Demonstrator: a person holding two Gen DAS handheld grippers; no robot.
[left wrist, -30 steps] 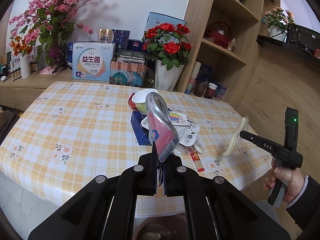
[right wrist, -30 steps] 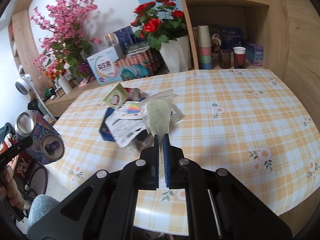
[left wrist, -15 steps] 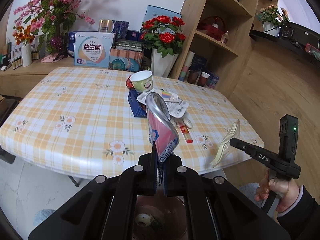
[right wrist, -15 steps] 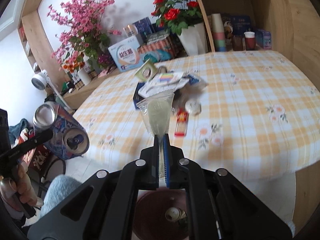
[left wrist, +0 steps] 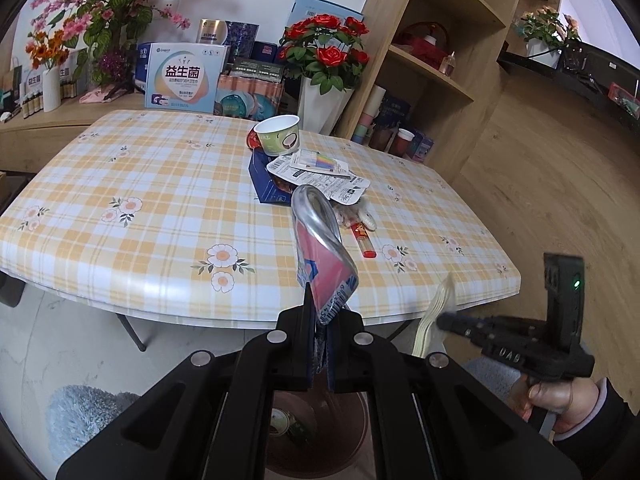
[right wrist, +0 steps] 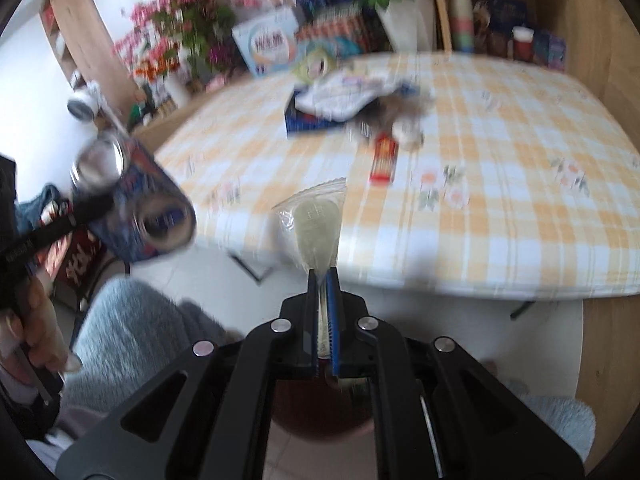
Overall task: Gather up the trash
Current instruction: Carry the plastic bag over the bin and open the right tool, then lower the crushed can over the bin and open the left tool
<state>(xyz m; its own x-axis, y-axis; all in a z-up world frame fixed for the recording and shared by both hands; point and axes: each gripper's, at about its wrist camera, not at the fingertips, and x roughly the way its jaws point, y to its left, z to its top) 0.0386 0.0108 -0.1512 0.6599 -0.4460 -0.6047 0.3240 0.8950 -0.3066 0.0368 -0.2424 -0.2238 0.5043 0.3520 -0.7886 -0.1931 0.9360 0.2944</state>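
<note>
The left gripper (left wrist: 320,320) is clamped on the rim of a crushed drink can (left wrist: 322,248), red and blue with a silver end, which stands up tilted from the closed fingers in front of the near edge of the table (left wrist: 120,288). The right gripper (right wrist: 323,280) is pinched tight on a clear plastic packet (right wrist: 316,224) with something pale yellow-green inside; the packet sticks up past the fingertips, off the table's near edge. Below both grippers sits a dark reddish-brown trash bin (left wrist: 340,420) on the floor, with a few discarded things already in it. On the yellow checked tablecloth lies a heap of remaining trash: a green-and-white paper cup (left wrist: 278,134), a dark blue box (left wrist: 266,178), white printed wrappers (left wrist: 320,176) over it, and a red lighter-like stick (left wrist: 364,240) nearer the edge. The right-wrist view is blurred. A hand (left wrist: 560,400) in a dark sleeve grips the right gripper's handle.
</note>
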